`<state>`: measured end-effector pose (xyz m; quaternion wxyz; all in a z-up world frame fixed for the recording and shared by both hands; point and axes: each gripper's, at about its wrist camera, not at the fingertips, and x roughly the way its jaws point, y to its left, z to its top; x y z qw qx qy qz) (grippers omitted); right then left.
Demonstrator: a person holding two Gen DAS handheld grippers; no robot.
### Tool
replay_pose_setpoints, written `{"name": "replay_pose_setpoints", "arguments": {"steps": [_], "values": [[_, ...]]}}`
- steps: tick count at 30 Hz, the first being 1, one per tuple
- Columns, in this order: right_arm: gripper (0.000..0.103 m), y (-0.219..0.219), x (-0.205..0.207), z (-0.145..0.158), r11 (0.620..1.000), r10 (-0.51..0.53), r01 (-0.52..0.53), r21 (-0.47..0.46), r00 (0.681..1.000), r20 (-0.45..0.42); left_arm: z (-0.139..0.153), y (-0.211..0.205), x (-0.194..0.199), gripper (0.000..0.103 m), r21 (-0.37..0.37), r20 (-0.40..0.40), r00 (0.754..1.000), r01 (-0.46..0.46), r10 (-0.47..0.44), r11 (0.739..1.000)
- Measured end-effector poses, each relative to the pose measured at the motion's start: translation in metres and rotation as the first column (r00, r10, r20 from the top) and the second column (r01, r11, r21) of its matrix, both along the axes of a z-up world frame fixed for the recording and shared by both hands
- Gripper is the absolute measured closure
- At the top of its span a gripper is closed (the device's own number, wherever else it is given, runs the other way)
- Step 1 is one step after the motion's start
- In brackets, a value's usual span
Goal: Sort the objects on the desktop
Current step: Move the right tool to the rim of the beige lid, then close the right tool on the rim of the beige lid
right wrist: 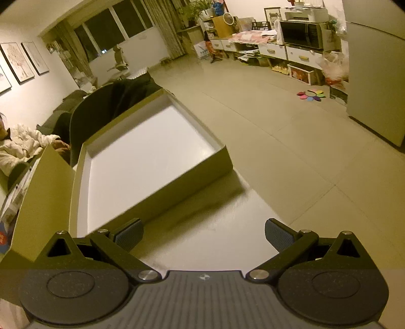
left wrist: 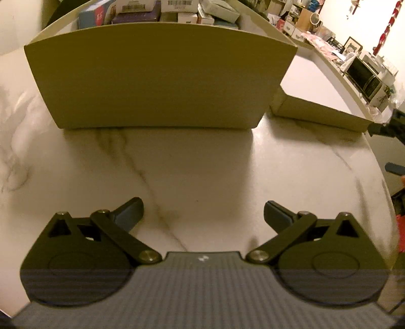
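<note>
Two hand-held grippers, both spread wide, nothing held | left hand-held gripper (left wrist: 203, 215) over marble counter (left wrist: 192, 164), facing tall box (left wrist: 157, 83) — packed with small cartons | right hand-held gripper (right wrist: 203, 234) near shallow tray (right wrist: 152, 149) — beside tall box.

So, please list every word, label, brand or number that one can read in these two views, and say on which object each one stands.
None can be read with certainty.
Packages in the tall box: barcode labels and print, too small and blurred.
Blue package: red script mark, illegible.
Left gripper body: small white logo, no letters.
Right gripper body: the same logo.
Shallow tray: no text.
</note>
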<state>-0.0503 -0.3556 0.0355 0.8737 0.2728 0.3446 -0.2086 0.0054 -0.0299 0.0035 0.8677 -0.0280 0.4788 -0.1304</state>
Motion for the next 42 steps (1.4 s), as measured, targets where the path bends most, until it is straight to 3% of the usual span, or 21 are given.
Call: {"name": "replay_pose_setpoints", "arguments": {"steps": [5,14,21,27,33,42], "values": [[0.001,-0.023,0.013,-0.007,1.0,-0.013,0.013,0.028,1.0,0.0,-0.001,0.0,-0.001,0.0,0.011,0.02,1.0,0.012,-0.012,1.0],[0.001,-0.06,0.035,-0.012,0.984,-0.087,0.081,0.158,0.996,0.031,0.0,0.002,-0.002,0.0,0.01,0.034,0.999,0.021,-0.021,1.0],[0.003,-0.09,0.041,-0.028,0.934,-0.17,0.142,0.328,0.984,0.059,0.0,0.006,-0.002,0.0,-0.007,0.039,0.999,0.018,-0.017,1.0],[0.015,-0.103,0.044,-0.036,0.924,-0.209,0.194,0.328,0.978,0.01,0.0,0.006,-0.001,0.0,-0.009,0.043,0.999,0.017,-0.016,1.0],[0.022,-0.113,0.038,-0.043,0.896,-0.238,0.201,0.397,0.97,0.044,0.001,0.007,0.0,0.0,-0.015,0.041,0.999,0.015,-0.015,1.0],[0.034,-0.115,0.04,-0.034,0.926,-0.222,0.191,0.324,0.973,0.061,0.001,0.008,0.0,0.0,-0.019,0.044,0.999,0.022,-0.021,1.0]]}}
